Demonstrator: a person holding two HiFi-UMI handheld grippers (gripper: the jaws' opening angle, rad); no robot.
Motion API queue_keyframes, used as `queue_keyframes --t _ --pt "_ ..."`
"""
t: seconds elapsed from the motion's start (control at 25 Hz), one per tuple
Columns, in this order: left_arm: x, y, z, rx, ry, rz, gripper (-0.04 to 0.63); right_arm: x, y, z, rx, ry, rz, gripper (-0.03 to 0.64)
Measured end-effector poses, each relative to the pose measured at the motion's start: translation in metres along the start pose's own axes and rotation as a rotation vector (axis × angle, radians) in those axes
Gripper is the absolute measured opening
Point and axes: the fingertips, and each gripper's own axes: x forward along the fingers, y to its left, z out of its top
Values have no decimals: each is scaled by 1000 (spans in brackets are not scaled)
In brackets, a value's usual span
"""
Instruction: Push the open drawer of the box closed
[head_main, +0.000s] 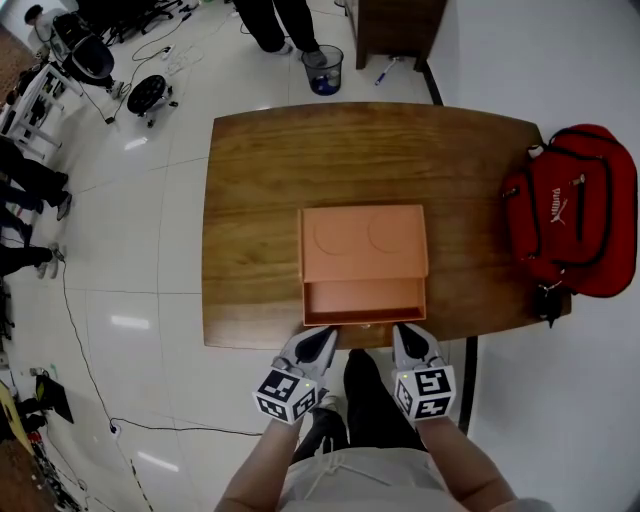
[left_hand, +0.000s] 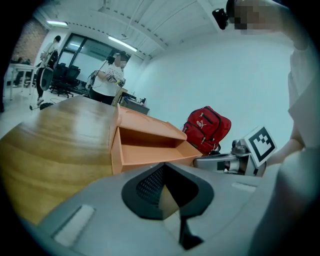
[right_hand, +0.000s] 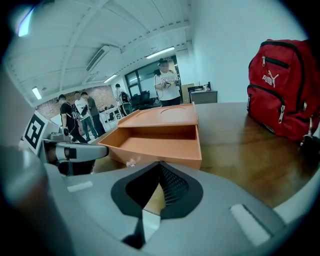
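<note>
Open drawer (head_main: 365, 301), low in the middle of the frame: sticks out of the orange box (head_main: 364, 241) on the brown table (head_main: 255, 190), toward the bottom edge. Looks light and stiff, with thin walls. Probably slides easily, but might drag the whole box along the smooth wood. Best pressed flat on the front wall, both ends together. Left gripper (head_main: 319, 345) and right gripper (head_main: 409, 343): sit right below that wall, jaws squeezed together, holding nothing.
</note>
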Motion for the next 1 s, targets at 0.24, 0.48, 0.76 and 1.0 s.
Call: queue_keyframes --t 0.24,0.48,0.76,1.0 --pt "13 17 19 -77 -41 40 6 18 -9 20 16 -23 3 4" --pt "30 32 37 -116 -74 55 6 36 -17 40 -21 -38 3 3" --pt "39 43 52 -144 -84 71 6 49 -21 54 -30 -32 8 3" --pt "40 45 53 -139 -78 54 6 52 -27 52 -45 -10 -5 4"
